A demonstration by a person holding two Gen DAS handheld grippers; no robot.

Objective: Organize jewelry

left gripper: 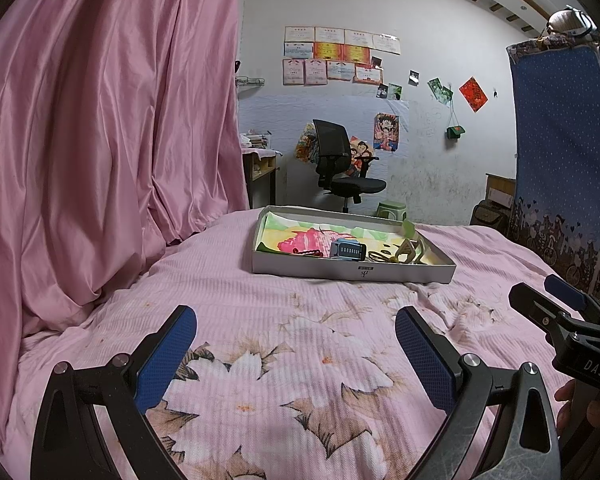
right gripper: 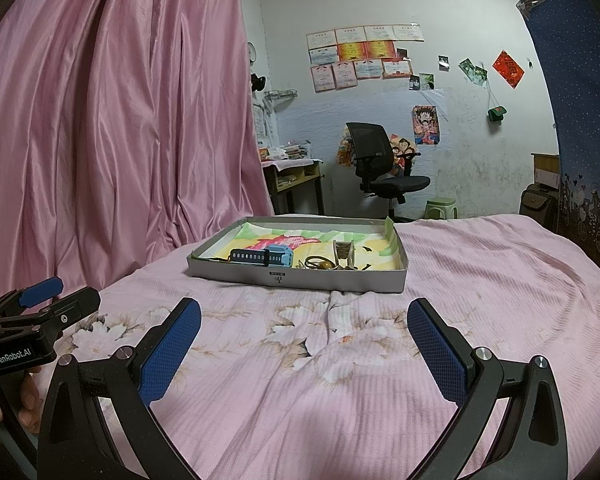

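Left hand-held gripper (left gripper: 296,356): I see it spread wide, holding nothing, above the bedspread (left gripper: 284,320).
Right hand-held gripper (right gripper: 304,348): wide apart too, nothing held, beside the left one.
Tray (right gripper: 300,280): sits on the bed, ahead of both, well apart from them.
Jewelry: in the tray, a blue watch (right gripper: 260,258), a hair claw (right gripper: 344,254) and gold pieces (right gripper: 320,264); finer detail I cannot tell.

A home bedroom: pink quilted bed (right gripper: 380,360), wall certificates (right gripper: 364,56)

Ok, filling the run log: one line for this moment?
left gripper: open, empty | right gripper: open, empty | tray: on bed, holds watch, trinkets
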